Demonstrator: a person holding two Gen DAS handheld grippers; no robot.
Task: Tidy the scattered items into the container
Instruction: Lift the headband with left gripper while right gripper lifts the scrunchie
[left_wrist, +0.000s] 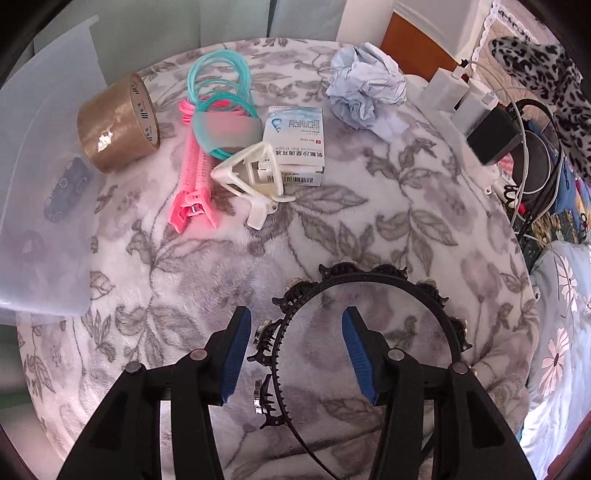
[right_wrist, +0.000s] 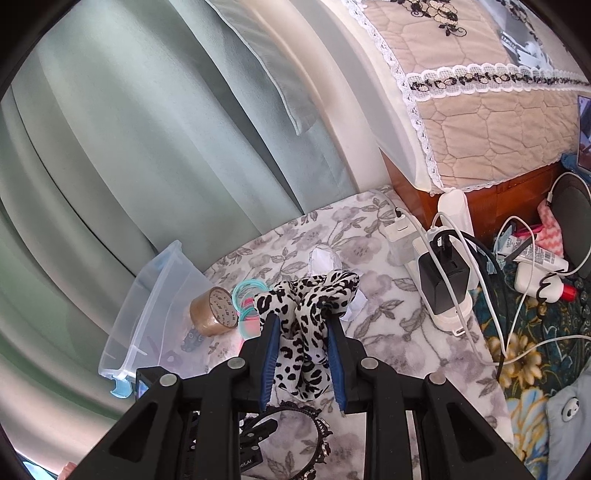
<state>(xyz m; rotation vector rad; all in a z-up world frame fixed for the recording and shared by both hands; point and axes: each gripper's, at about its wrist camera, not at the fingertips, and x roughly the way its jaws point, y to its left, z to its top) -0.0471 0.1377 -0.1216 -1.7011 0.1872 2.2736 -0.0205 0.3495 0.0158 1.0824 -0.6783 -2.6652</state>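
A: Spreading wide under everything, the floral blanket carries the whole mess, and the clear plastic container sits on it just left of the brown tape roll, with a few dark small things showing through its wall.

B: Take the tape roll as the marker. Just right of it lie the teal tubing coils and the pink clips, crossing each other.

A: Further right of the tape roll, the medicine box lies flat with a white plastic clip resting against its near corner. The crumpled pale-blue paper sits well right of the roll, toward the chargers.

B: Nearest to us, well below the roll, the black toothed headband curves across the blanket.

A: The left gripper hangs over it, jaws spread, one side of the band running between the blue pads with neither pad touching it.

B: And the right gripper is pinching the leopard-print cloth, pads pressed into the fabric on both sides, raised just right of the tape roll.
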